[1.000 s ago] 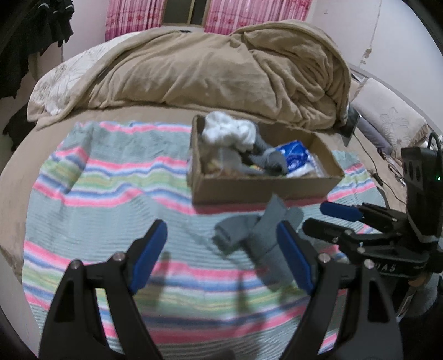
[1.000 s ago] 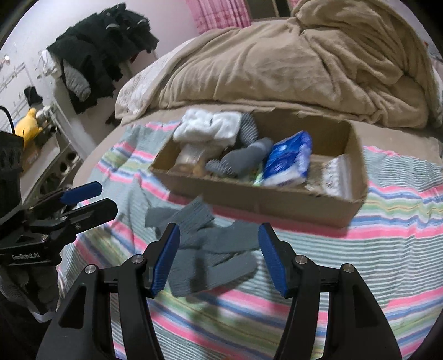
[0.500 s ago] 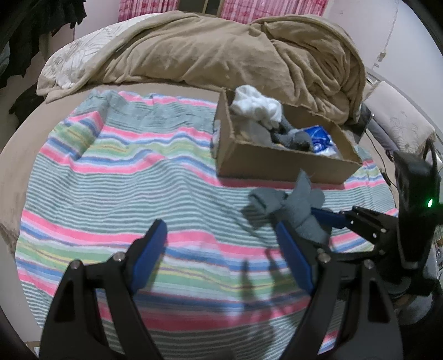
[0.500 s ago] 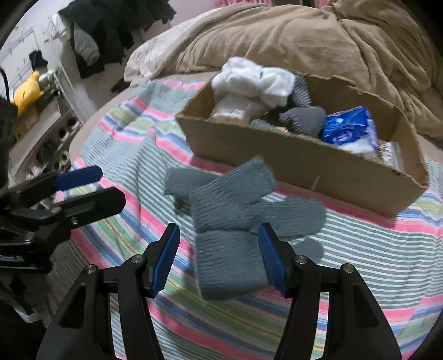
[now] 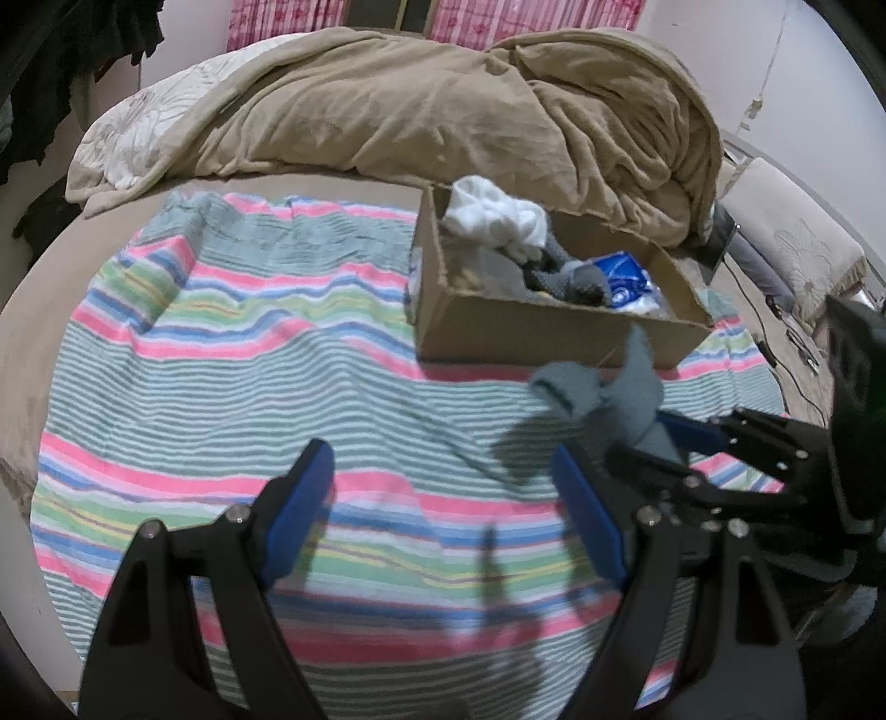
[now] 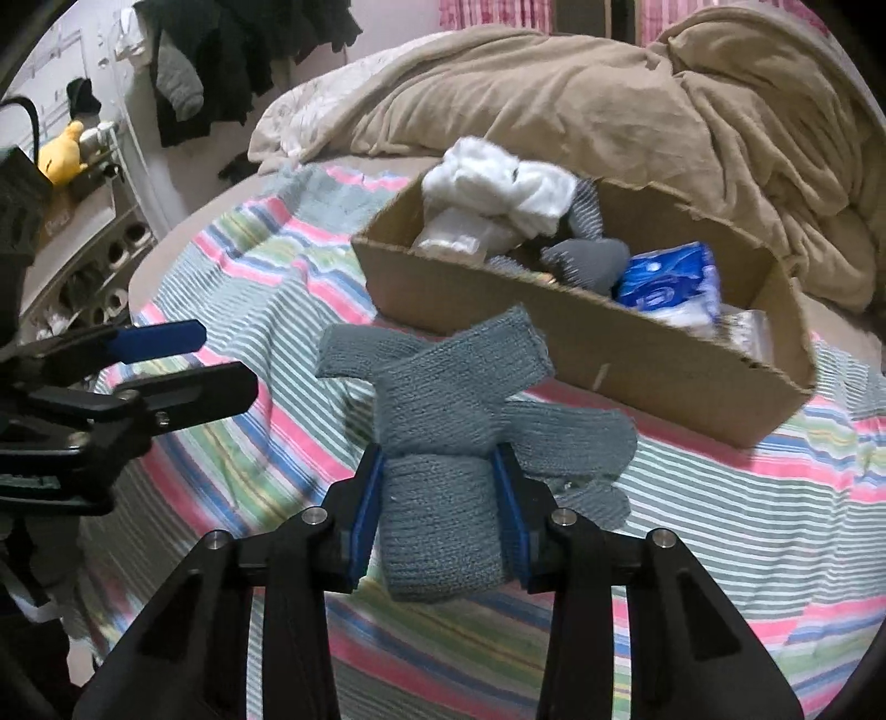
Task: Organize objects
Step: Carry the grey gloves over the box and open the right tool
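The right gripper (image 6: 440, 501) has its blue pads clamped on the grey knit gloves (image 6: 443, 421), squeezing the bunched cuff end w/ the rest of the fabric fanning up and out toward the cardboard box (image 6: 581, 338); the bundle looks lifted off the striped blanket (image 6: 747, 498) (a shadow sits beneath it in the left wrist view), and it is just in front of the box's near wall, not inside. The left gripper (image 5: 443, 509) has its jaws wide apart w/ nothing between them, low over the blanket and to the left of the gloves. The box sits on the blanket near the tan duvet (image 5: 443, 111) and holds a white cloth bundle (image 6: 498, 188) at its left end, a dark grey sock-like item (image 6: 592, 260) in the middle and a blue packet (image 6: 670, 282) to the right. Approx. half the blanket on the left side is bare. Dark clothes (image 6: 238, 50) hang by the wall and a yellow plush toy (image 6: 61, 152) sits on a shelf at far left.
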Tool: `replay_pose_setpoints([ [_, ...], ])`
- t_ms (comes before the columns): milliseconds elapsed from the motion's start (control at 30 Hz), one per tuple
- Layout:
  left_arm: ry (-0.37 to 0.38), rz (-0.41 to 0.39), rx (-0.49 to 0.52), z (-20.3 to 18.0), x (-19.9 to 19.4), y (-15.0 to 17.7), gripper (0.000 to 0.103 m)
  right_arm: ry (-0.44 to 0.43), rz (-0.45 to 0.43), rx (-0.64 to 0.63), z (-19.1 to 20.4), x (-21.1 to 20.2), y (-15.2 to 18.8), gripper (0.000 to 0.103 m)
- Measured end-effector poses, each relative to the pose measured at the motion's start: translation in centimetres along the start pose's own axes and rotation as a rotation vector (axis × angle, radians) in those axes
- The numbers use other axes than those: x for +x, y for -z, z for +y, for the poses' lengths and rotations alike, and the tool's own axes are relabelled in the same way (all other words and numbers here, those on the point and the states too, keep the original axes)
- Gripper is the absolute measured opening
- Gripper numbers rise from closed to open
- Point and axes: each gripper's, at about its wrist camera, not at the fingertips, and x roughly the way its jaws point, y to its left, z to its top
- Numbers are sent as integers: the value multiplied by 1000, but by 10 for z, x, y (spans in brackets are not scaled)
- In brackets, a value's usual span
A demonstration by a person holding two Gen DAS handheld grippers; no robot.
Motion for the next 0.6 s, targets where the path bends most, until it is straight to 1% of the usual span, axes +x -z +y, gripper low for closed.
replay_pose_setpoints([
  [200,8,-10,27,-12,0,-7,83,16,-41,38,-17,-30,-3,40],
  [367,16,-28,56,-24,0,-18,83,51,-96,73,-38,-56,-11,41],
  [600,27,-53,99,-41,6,-38,83,80,-134,136,-69,-70,-27,41],
])
